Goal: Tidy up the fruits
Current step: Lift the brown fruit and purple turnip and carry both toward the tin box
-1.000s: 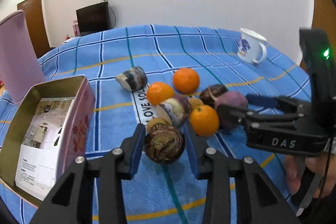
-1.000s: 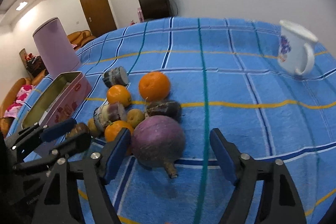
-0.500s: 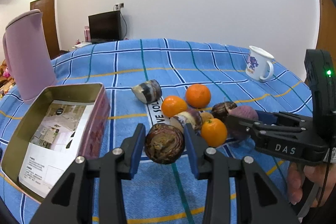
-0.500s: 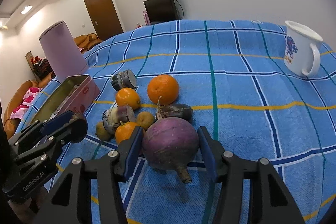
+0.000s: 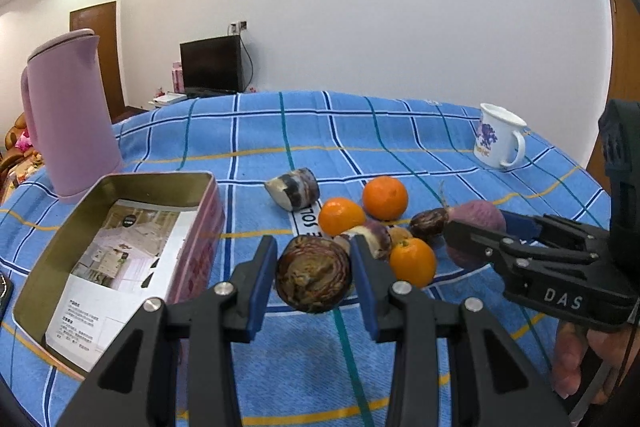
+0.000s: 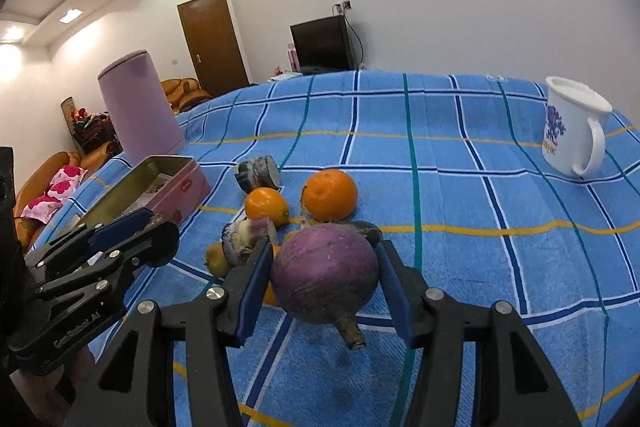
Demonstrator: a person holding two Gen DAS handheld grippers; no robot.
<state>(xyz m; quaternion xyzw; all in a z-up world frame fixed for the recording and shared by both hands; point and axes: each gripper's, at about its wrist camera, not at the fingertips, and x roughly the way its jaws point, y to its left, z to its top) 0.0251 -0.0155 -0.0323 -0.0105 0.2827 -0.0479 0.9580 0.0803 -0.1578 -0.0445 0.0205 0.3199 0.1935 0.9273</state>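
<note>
My left gripper (image 5: 313, 261) is shut on a dark brown-purple round fruit (image 5: 313, 281), held just above the blue checked cloth (image 5: 280, 131). My right gripper (image 6: 325, 267) is shut on a big purple turnip-like root (image 6: 325, 279), its stub pointing down and its shadow on the cloth below. Between the two lies a pile: three oranges (image 5: 385, 197) (image 5: 342, 216) (image 5: 412, 261), a cut purple-white piece (image 5: 374, 237), a small dark fruit (image 5: 428, 223) and another cut piece (image 5: 294, 187) further back. In the right wrist view the left gripper (image 6: 152, 225) shows at the left.
An open pink tin box (image 5: 120, 183) with a printed leaflet inside stands left of the pile. Behind it is a tall pink kettle (image 5: 70, 115). A white flowered mug (image 5: 498, 141) stands at the far right. A hand (image 5: 576, 363) holds the right gripper's handle.
The right jaws have come in from wide apart onto the purple root, which now hangs off the cloth. Both views have tilted upward. The left grip stays the same.
</note>
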